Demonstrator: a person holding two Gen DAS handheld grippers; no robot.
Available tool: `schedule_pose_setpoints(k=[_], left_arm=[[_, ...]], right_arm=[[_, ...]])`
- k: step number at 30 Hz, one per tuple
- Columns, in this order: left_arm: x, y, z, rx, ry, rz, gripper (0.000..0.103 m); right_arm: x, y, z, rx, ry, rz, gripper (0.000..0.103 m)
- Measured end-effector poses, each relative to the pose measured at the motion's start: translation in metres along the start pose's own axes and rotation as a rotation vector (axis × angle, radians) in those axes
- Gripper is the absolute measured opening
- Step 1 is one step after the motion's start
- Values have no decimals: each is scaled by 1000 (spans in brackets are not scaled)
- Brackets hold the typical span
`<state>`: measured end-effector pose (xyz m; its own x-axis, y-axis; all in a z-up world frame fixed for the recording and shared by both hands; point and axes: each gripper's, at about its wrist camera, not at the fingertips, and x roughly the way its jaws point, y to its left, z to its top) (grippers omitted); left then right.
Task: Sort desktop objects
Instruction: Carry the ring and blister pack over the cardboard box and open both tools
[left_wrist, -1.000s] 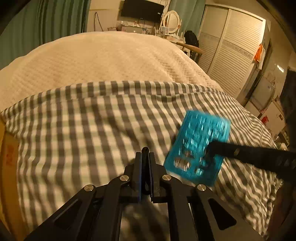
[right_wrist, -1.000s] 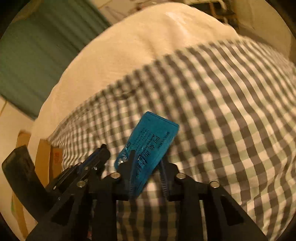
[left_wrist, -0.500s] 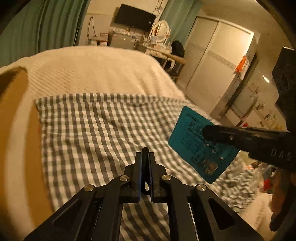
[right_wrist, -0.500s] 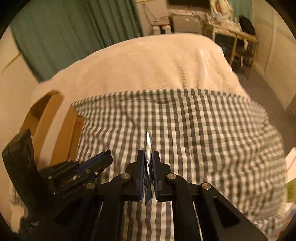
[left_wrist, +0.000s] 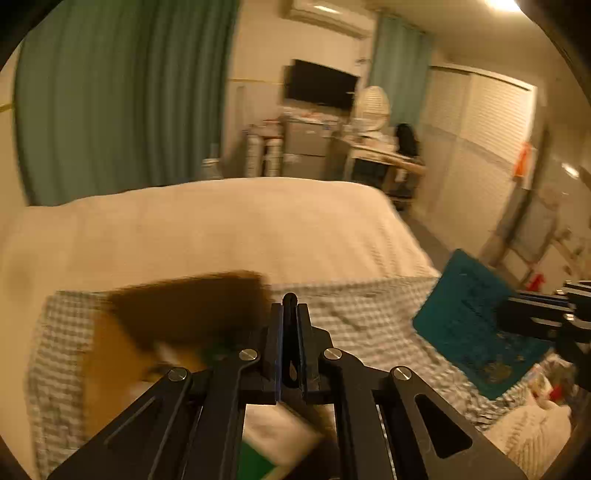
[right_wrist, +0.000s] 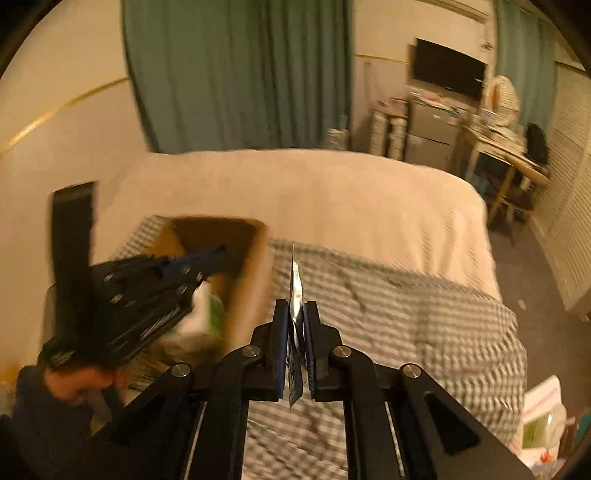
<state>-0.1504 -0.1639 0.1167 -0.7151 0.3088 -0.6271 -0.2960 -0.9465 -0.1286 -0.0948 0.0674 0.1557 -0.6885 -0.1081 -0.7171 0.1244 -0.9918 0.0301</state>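
Note:
My right gripper (right_wrist: 295, 314) is shut on a flat blue packet (right_wrist: 295, 284), seen edge-on between the fingers. In the left wrist view the same blue packet (left_wrist: 476, 328) shows face-on at the right, held above the checked cloth. My left gripper (left_wrist: 290, 306) is shut and empty, hovering over an open cardboard box (left_wrist: 177, 314). In the right wrist view the left gripper (right_wrist: 199, 260) points into that cardboard box (right_wrist: 251, 266), which holds white and green items.
A grey-checked cloth (right_wrist: 406, 302) covers the near part of a cream bed cover (right_wrist: 314, 192). Green curtains, a TV, a desk and wardrobe doors stand beyond. Clutter lies on the floor at the right (right_wrist: 543, 417).
Both grippers have swung left and tilted up, bringing the cardboard box under the left gripper. The blue packet stays clamped in the right gripper.

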Motion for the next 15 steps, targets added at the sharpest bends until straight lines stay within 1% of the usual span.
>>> schedule_pose_setpoints(k=[2,4,6,7,9,10,11,12,13,14,15], left_arm=[[3,22,4,-14,24,58,6],[10,41,1,-45,55,89,6],[19,57,-8,-63,88,124,6],[24,62,-13,-61,102,134,6],[31,68,-19,-53,106,157,9],[35,68,-20,-55,107,161,19],[36,71,-22,-63,112,158,42],[35,75,-24,-74,117,162,59],[34,77,-22,-84,111,179,86],[28,79,-23,-100,77,203,95],[24,78,-19,-112,54,209,96]], right_arm=[[6,21,19,-34,-11,39,8],[19,38,34,-57,-29,88,8],[36,45,41,-49,-41,128,8],[51,47,44,-28,-56,162,8],[75,48,47,2,-59,197,8],[92,50,46,22,-39,218,8],[102,51,44,37,-13,224,15],[108,53,43,42,6,225,27],[114,54,40,43,20,218,63],[115,55,38,42,19,213,83],[114,54,36,45,4,208,83]])
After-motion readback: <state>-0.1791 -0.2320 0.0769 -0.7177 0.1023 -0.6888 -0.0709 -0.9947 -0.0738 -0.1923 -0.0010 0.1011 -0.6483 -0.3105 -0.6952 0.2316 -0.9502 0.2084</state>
